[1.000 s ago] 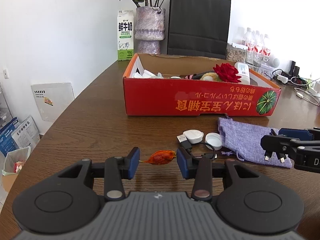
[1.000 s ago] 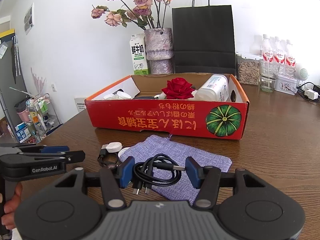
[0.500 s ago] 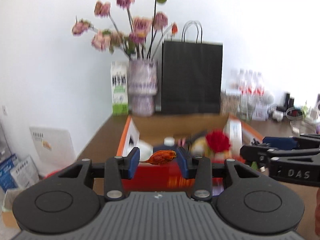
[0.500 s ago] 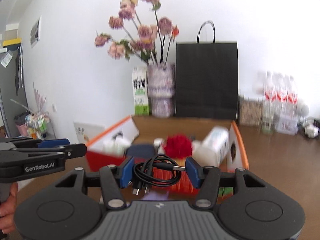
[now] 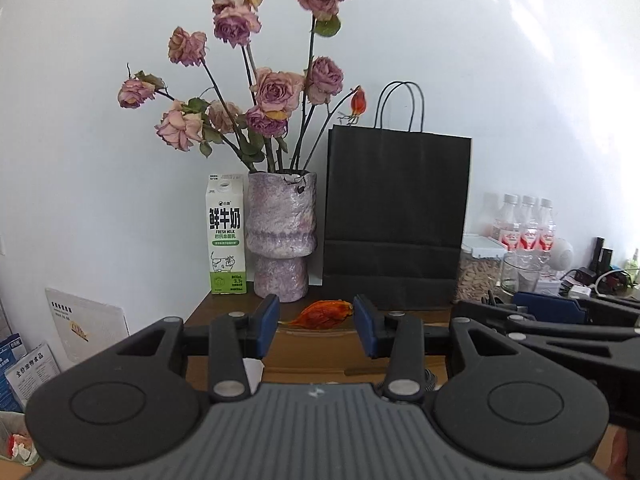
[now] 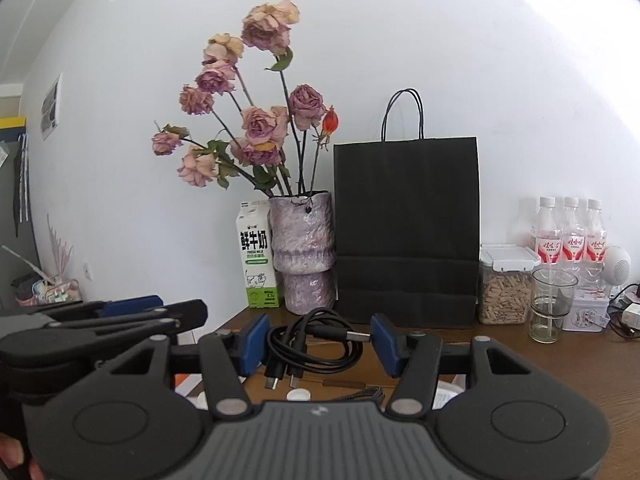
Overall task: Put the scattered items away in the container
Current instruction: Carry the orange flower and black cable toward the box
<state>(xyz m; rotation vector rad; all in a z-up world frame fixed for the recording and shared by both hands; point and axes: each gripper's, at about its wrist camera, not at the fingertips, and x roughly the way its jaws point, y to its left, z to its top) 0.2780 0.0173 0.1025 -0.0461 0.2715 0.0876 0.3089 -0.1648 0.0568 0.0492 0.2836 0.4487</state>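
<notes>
My left gripper [image 5: 316,320] is shut on a dried orange flower bud [image 5: 326,314], held crosswise between the blue pads. My right gripper [image 6: 318,344] is shut on a coiled black USB cable [image 6: 312,354], whose plugs hang down. Both are raised side by side over the red cardboard box [image 6: 182,380], which is mostly hidden under the gripper bodies. Only an orange rim corner and a strip of brown inner wall [image 5: 312,350] show. The right gripper [image 5: 560,320] appears at the right of the left wrist view, and the left gripper [image 6: 120,316] at the left of the right wrist view.
Along the wall behind the box stand a milk carton [image 5: 226,236], a purple vase of dried roses [image 5: 280,236] and a black paper bag [image 5: 396,216]. Further right are a jar of seeds [image 6: 506,288], a glass [image 6: 552,306] and water bottles [image 6: 568,232].
Both grippers rose and moved forward over the box, carrying the bud and the cable. The views tipped up, so the box front and the purple pouch dropped out of sight.
</notes>
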